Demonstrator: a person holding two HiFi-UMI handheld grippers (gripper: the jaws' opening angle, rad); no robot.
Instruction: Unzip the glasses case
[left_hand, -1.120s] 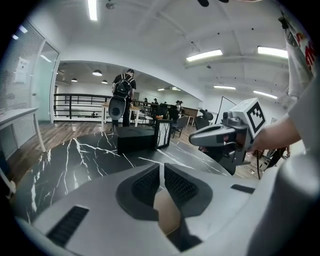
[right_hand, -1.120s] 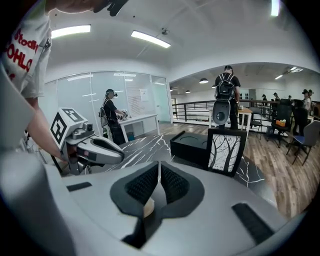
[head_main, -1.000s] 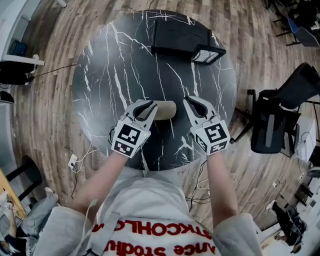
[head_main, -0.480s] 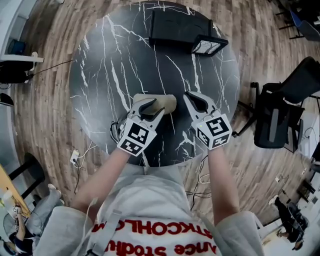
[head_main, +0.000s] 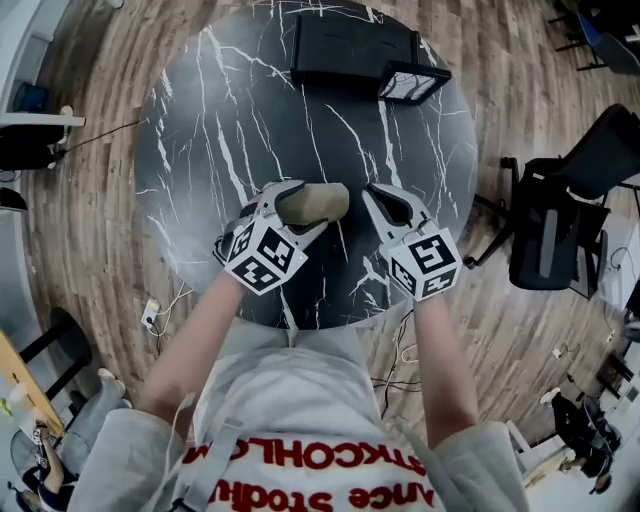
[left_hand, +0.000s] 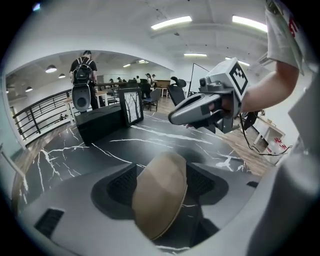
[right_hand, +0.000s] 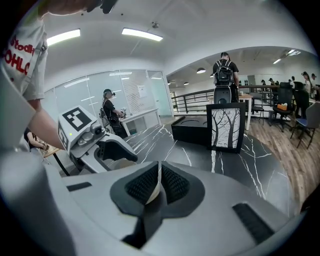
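Table (head_main: 200, 120) of black veined stone, wood floor (head_main: 95, 240). Tan glasses case (head_main: 315, 203) lies left-right. Left gripper (head_main: 296, 208), jaws just opening, straddles it; right gripper (head_main: 372, 192) pinches a pale tab (right_hand: 154, 191).

— Where is there room on the round table (head_main: 200, 120)?
— Its left half and middle lie bare. A black box (head_main: 345, 50) and a picture frame (head_main: 413, 82) beside it block the far edge.
— And the near side?
— The case (head_main: 318, 200) sits between the left gripper's (head_main: 298, 206) jaws, which have just been opening; the right gripper (head_main: 373, 192) leaves only a slim gap beside it.
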